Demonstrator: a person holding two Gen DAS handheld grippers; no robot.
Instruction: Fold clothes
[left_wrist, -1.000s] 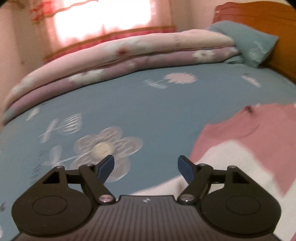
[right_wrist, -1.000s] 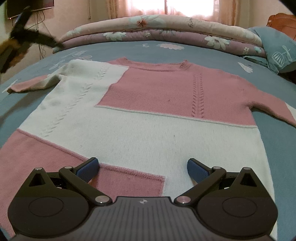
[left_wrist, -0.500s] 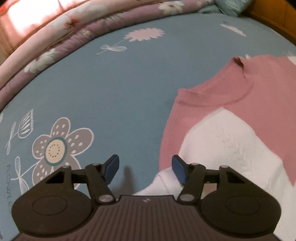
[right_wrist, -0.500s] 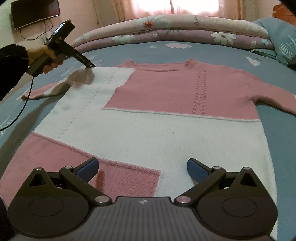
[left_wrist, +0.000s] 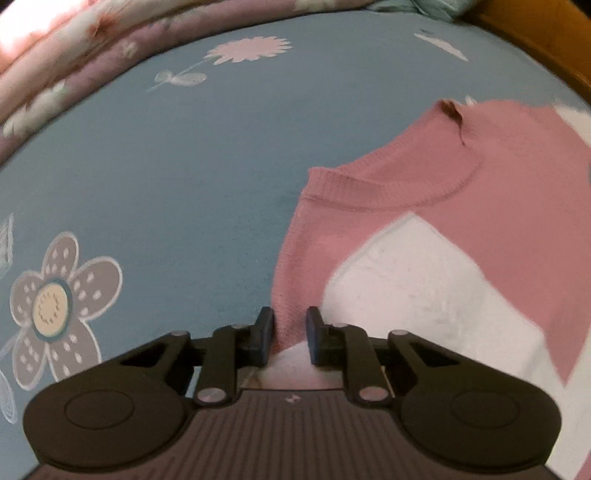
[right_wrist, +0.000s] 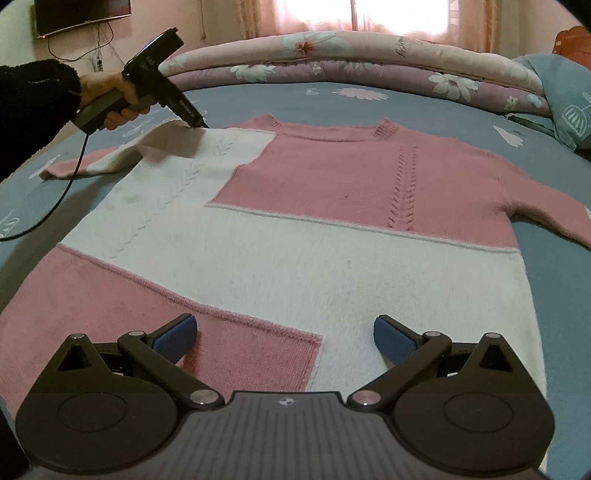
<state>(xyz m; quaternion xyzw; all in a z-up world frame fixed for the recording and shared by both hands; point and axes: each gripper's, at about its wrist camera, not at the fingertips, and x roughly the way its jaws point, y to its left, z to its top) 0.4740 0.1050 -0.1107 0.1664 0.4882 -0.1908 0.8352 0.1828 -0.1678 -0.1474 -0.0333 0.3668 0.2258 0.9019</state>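
A pink and white knitted sweater (right_wrist: 295, 229) lies flat, front up, on the blue flowered bed sheet (left_wrist: 166, 166). My left gripper (left_wrist: 290, 332) is at the sweater's (left_wrist: 424, 258) left shoulder edge, near the collar. Its jaws are closing, with a pinch of pink and white knit between the pads. In the right wrist view the left gripper (right_wrist: 201, 125) touches that shoulder, held by a hand (right_wrist: 110, 96) in a black sleeve. My right gripper (right_wrist: 284, 332) hovers open over the hem, with nothing between its fingers.
A folded flowered quilt (right_wrist: 369, 55) runs along the far side of the bed, with a teal pillow (right_wrist: 565, 92) at the right. A wooden headboard (left_wrist: 535, 37) stands beyond. A black cable (right_wrist: 55, 199) trails from the left gripper across the sleeve. A screen (right_wrist: 81, 14) hangs on the wall.
The left gripper came down from over the bare sheet to the sweater's shoulder, and its jaws went from wide to nearly closed on the knit. The right gripper stayed put.
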